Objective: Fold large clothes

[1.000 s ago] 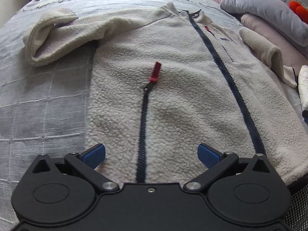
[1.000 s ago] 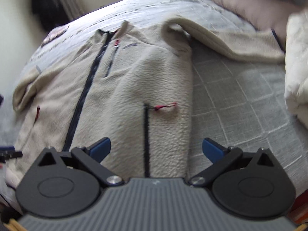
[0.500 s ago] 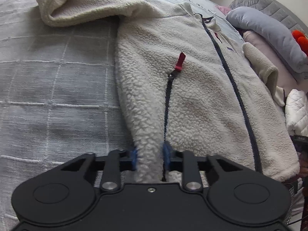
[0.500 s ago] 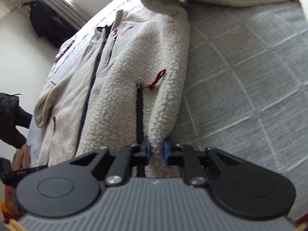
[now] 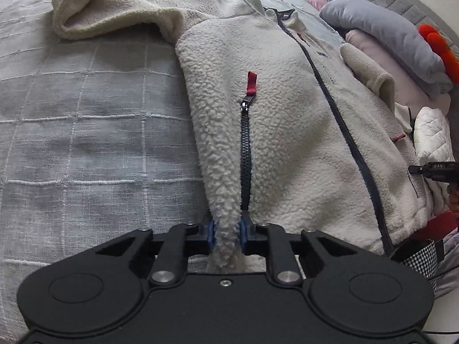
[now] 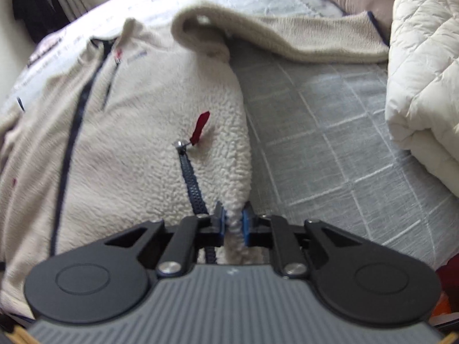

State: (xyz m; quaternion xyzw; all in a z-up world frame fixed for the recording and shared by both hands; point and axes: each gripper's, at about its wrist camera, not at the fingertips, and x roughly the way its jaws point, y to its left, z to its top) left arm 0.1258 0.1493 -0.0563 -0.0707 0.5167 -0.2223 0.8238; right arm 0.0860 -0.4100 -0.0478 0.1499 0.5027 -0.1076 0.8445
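A cream fleece jacket (image 5: 289,143) lies front-up on a grey quilted bedspread (image 5: 86,143), with dark zippers and red pulls. My left gripper (image 5: 226,230) is shut on the jacket's bottom hem at its left corner, beside a pocket zipper (image 5: 245,154). My right gripper (image 6: 233,226) is shut on the hem at the jacket's (image 6: 129,149) right corner, next to the other pocket zipper (image 6: 195,183). Both corners are lifted slightly off the bed. One sleeve (image 5: 114,17) lies out to the left, the other (image 6: 287,37) to the right.
Grey and pink pillows (image 5: 387,34) and a white quilted garment (image 5: 430,137) lie at the right. That white quilted garment (image 6: 424,71) sits close to the right sleeve. The other gripper's tip (image 5: 433,169) shows at the right edge. The bedspread (image 6: 330,143) extends right.
Both grippers were open above the hem a second ago. They moved to the jacket's bottom corners and closed on the fleece. Now the corners are pulled up a little.
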